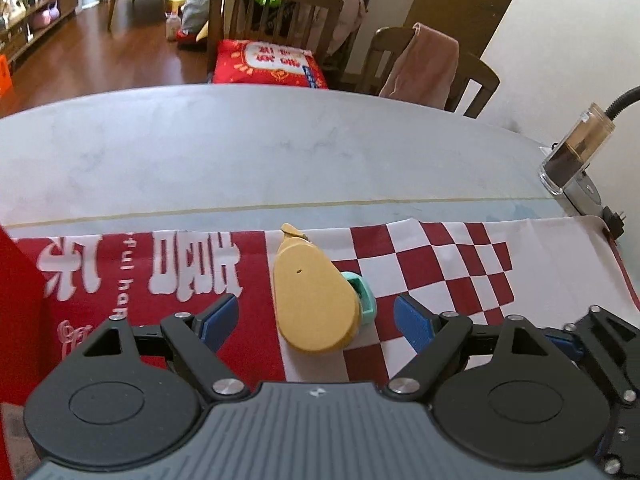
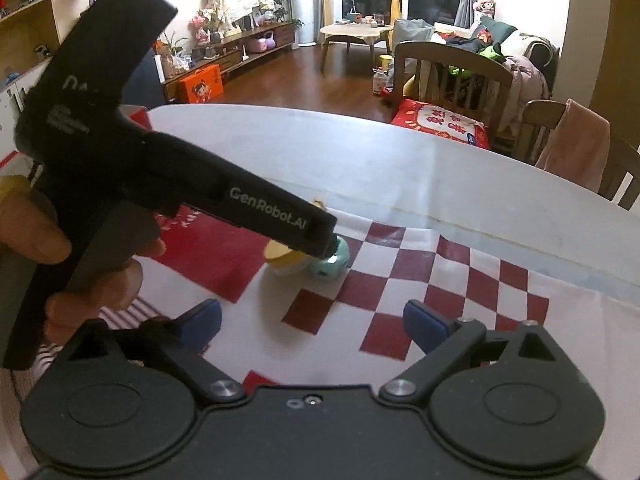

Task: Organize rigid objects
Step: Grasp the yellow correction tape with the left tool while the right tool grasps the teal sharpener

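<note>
Left gripper hung with its blue pads spread wide and nothing pressed between them, pointed down at the yellow pear-shaped object lying flat on the red-and-white cloth that covered the near part of the table. That object sat just ahead of the pads and roughly centred in the gap, its long axis running away from the gripper, narrow tip far and broad end near. A small teal piece touched its right flank. For a grasp, I judged the pads would close across the broad width, not along the length.

Right gripper was also spread apart and empty, and lay farther back from the pair, with bare cloth between. From its view the left tool crossed in front, hiding part of both items. The left was clearly the nearer one.
</note>
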### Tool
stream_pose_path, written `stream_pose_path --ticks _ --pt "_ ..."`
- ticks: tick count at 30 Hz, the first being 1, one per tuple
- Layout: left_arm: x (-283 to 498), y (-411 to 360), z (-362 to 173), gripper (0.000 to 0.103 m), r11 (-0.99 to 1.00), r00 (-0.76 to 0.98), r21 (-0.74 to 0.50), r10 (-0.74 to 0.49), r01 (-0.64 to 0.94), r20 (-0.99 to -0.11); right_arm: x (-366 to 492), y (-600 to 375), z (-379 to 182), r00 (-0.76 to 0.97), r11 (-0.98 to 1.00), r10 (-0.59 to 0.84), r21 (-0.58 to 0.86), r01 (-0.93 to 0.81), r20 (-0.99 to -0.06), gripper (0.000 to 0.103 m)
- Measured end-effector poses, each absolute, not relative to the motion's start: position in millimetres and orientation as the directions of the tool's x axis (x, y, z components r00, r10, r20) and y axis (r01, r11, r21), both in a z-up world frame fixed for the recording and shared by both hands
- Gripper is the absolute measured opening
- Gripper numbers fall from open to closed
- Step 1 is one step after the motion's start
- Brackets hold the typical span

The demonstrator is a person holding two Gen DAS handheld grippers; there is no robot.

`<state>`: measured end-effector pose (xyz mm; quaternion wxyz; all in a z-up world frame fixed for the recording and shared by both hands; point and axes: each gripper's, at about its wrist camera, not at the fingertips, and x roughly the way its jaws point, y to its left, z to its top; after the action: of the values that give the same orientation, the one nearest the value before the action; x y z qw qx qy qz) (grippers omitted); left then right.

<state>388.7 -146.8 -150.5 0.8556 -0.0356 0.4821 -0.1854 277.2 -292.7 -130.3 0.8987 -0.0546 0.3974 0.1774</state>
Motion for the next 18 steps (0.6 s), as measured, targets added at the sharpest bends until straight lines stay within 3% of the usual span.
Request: stream_pose_path --ticks 4,8,12,18 --pt "396.6 -154.7 -158.3 0.085 0.928 0.459 -0.228 -0.348 0.296 -0.818 290.2 -292.0 -143.7 0.607 0.932 0.264 0.037 -0.359 -0.75 0.077" --pt "401.9 -158.0 -165.0 0.084 0.927 0.451 -0.228 -0.347 0.298 -0.822 299.6 -288.4 -154.0 0.602 0.929 0.257 0.023 -0.369 -0.756 0.075" --pt "403.3 -156.9 -167.5 0.084 0.926 0.457 -0.232 -0.352 0.298 -0.817 307.0 -283.8 -161.1 0.617 0.927 0.241 -0.012 -0.376 -0.749 0.064" --pt "404.8 -157.6 -166.3 0.07 0.932 0.478 -0.218 -0.338 0.289 -0.811 314.8 -283.2 -164.0 0.63 0.928 0.263 0.013 -0.373 -0.731 0.051"
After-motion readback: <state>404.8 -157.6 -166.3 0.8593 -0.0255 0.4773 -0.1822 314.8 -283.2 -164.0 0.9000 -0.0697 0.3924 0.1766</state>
